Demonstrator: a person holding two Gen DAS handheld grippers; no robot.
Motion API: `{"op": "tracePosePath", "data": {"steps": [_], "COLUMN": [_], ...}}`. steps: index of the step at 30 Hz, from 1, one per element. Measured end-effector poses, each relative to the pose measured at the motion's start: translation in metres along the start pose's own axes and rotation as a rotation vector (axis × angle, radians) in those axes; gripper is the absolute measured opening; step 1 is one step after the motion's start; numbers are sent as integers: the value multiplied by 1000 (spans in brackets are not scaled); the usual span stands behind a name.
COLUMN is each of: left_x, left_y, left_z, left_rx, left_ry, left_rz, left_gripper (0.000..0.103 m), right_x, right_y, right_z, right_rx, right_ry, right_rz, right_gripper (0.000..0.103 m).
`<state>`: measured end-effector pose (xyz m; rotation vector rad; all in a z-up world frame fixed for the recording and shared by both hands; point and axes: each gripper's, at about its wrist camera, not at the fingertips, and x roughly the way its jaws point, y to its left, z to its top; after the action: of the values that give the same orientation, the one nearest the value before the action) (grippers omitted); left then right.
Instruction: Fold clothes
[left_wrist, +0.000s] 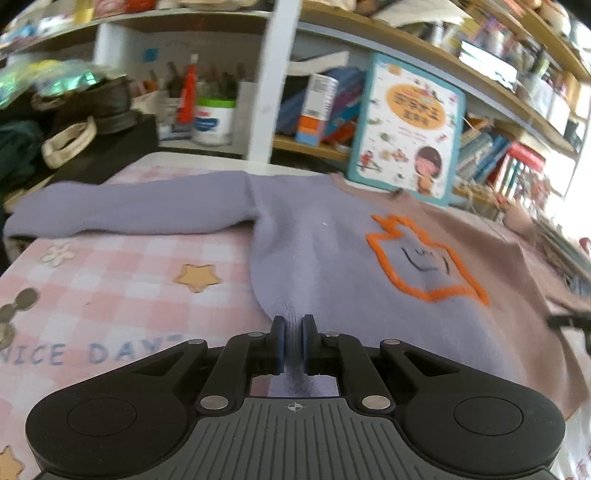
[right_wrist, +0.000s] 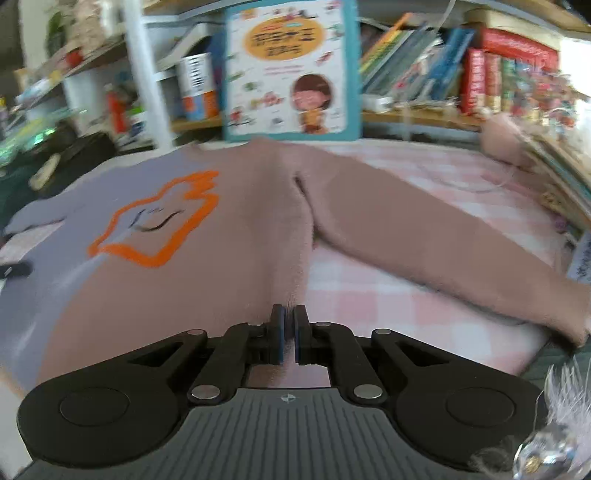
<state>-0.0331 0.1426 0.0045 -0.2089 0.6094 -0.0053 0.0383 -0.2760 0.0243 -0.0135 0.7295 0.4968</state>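
Observation:
A two-tone sweater (left_wrist: 317, 258) lies spread on the table, lavender on its left half and dusty pink on its right (right_wrist: 236, 240), with an orange outlined figure on the chest (left_wrist: 424, 258). The lavender sleeve (left_wrist: 129, 210) stretches out to the left. The pink sleeve (right_wrist: 424, 236) stretches right, down to the table edge. My left gripper (left_wrist: 293, 328) is shut on the lavender bottom hem. My right gripper (right_wrist: 289, 317) is shut on the pink bottom hem. The other gripper's tip (right_wrist: 14, 269) shows at the left edge of the right wrist view.
The table has a pink checked cloth (left_wrist: 110, 280) with star prints. A picture book (left_wrist: 406, 125) stands upright behind the sweater collar. Shelves of books (right_wrist: 480, 74) and jars (left_wrist: 210, 118) line the back. Dark bags (left_wrist: 74, 122) sit at the far left.

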Motion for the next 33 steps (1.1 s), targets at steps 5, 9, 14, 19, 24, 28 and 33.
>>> {"op": "tracePosePath", "data": {"steps": [5,9,14,19,24,28,33], "left_x": [-17,-23,-16,-13,-18,-13,-6], "left_y": [-3,0,4,13,18,1,-20], "left_z": [-6,-11,-10,-3,2,-10,-14], "left_rx": [34,-15,-46,-24,3,16,27], "left_ry": [8,17,24,12,11,32,24], "left_rz": [5,2,-6,48,89,7,-68], "left_gripper": [16,18,10,6,6,6,6], "right_x": [-20,-33,-36,-30,-24,-25,-26], "right_y": [-3,-6,6,35,56,36,6], "right_z": [-14,-24,-29,-29,-30,-25,-20], "right_rx": [89,167,193,65,-27,-51,-11], "right_ry": [-6,-8,14,36,32,-30,-68], "right_rz": [28,55,140,183,202,17,-125], "right_gripper": [30,30,30,12,11,9,4]}}
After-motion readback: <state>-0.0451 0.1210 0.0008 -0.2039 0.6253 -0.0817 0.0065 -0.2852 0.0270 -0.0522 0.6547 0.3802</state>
